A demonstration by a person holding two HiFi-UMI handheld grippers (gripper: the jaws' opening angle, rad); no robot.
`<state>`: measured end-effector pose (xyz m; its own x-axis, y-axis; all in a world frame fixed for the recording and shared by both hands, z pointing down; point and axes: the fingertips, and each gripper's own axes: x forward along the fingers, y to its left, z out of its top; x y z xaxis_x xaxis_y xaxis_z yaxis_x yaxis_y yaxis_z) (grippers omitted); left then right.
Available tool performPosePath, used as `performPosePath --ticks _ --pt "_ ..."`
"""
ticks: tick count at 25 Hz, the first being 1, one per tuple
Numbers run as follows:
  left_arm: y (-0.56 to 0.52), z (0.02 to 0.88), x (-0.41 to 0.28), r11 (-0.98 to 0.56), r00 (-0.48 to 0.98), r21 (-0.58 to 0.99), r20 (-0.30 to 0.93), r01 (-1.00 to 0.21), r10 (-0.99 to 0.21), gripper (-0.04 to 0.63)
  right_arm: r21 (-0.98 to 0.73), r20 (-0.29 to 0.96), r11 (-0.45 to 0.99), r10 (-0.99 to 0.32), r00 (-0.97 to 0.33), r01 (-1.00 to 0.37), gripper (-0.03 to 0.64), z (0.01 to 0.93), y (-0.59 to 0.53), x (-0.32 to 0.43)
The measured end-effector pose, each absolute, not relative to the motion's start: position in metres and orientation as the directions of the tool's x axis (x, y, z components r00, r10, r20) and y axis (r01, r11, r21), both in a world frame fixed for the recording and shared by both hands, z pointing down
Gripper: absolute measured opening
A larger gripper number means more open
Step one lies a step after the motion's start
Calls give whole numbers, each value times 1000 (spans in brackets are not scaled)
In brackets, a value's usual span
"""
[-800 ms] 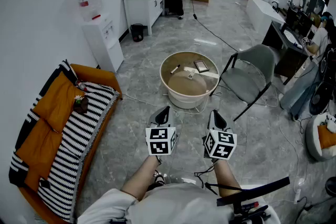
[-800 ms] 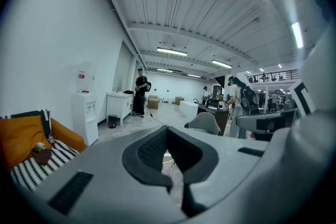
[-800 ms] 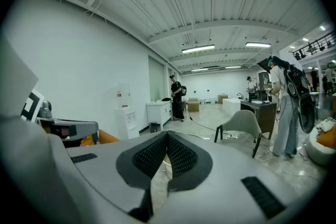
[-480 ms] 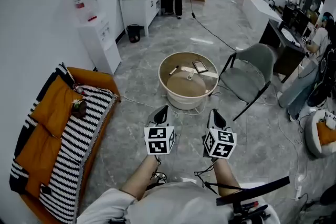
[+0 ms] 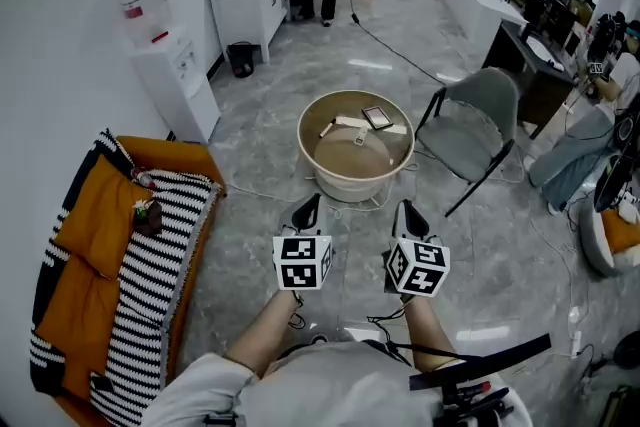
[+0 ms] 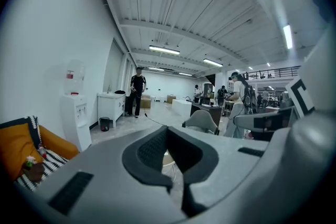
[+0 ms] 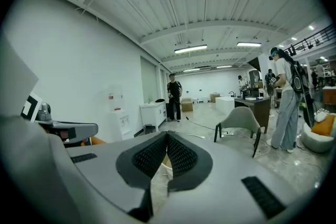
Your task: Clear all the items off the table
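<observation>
Both grippers are closed and hold nothing: the left gripper [image 5: 308, 210] and the right gripper [image 5: 407, 212] have their jaws pressed together, and only floor shows past the pads in each gripper view. They hang side by side in front of the person, well apart from the round beige desk with a raised rim [image 5: 345, 187], which stands on the grey floor ahead, beside a grey chair [image 5: 468, 130].

All things of the task lie on this desk, none is taken yet. Toward its far side there is a dark flat rectangular panel with a pale border [image 5: 379, 119], maybe a tablet or a frame. It is next to, or partly on, a long pale flat strip [image 5: 350, 123]. A thin white stick like a pen [image 5: 329, 129] lies to the left, and a small pale object [image 5: 360, 142], too small to identify, is near the middle.

I judge that all of them are light. The panel is probably stiff, smooth and a little fragile; because it lies flat, the best hold is on one edge, with the jaws across its thickness. The pen may roll, so it should be pinched at its middle. The strip looks thin and perhaps flexible, and it is hard to get under; one end is the better place. The rim prevents sliding things off the side.
</observation>
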<state>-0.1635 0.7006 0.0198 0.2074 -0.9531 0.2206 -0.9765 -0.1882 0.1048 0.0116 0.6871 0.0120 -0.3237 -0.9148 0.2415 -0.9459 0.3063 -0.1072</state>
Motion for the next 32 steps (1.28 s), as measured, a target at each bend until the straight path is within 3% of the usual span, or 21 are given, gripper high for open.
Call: performPosePath --ticks 15,32 --pt "645 35 -129 -266 274 68 255 -962 -927 0 -123 305 237 -915 -264 -964 25 40 638 46" --pt "505 40 -108 -144 163 90 272 -985 -949 0 -154 317 321 -880 -355 -934 25 46 480 73"
